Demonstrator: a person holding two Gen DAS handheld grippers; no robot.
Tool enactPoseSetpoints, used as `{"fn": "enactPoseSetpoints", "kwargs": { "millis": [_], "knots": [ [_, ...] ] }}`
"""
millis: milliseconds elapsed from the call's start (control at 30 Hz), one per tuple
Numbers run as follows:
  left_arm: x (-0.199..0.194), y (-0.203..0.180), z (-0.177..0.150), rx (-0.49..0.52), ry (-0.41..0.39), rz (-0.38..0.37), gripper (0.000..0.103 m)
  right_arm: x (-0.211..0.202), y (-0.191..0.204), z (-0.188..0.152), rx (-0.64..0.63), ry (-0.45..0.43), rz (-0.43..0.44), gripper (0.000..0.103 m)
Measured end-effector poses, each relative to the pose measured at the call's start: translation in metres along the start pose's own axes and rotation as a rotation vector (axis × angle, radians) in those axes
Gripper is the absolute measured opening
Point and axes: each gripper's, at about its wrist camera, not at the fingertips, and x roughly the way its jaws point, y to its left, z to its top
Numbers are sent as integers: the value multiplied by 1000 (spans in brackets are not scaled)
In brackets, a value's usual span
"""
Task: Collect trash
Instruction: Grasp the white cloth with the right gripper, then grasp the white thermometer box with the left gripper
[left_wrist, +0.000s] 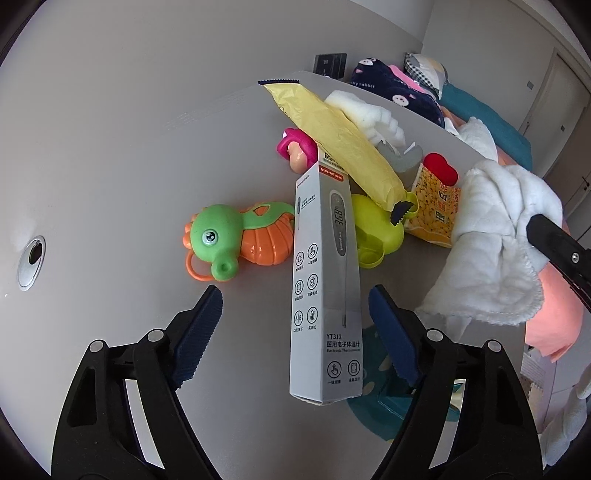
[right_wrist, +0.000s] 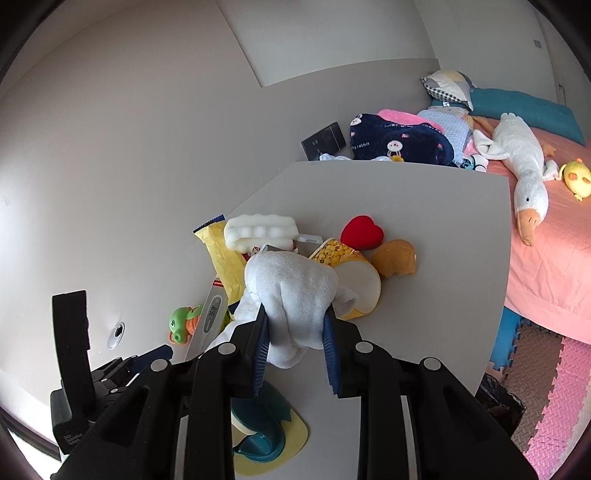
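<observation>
The white cloth (right_wrist: 291, 291) is clamped between the pads of the right gripper (right_wrist: 295, 345) and held above the table (right_wrist: 424, 206). The thermometer box (left_wrist: 325, 280) is straddled by the left gripper (left_wrist: 295, 332), jaws apart and untouching. Because the box props the yellow wrapper (left_wrist: 332, 140), the wrapper could be dragged off if the box is squeezed carelessly.

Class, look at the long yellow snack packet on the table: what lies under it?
The yellow packet rests across the top of the grey thermometer box, a pink toy and a lime-green plastic item. How much more of the pink toy lies beneath is covered.
</observation>
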Motion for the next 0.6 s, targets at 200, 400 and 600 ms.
{"fn": "enactPoseSetpoints", "kwargs": {
  "millis": [200,400,600],
  "knots": [
    [13,-13,14,27,-5,26,67,-8,-11,2,-4,-15,-28,28],
    [25,-12,23,-3,7,12,40,-9,-21,1,-3,-18,-50,28],
    [18,-7,18,-31,-15,34,29,-13,-24,-1,3,-21,-58,28]
  ]
}}
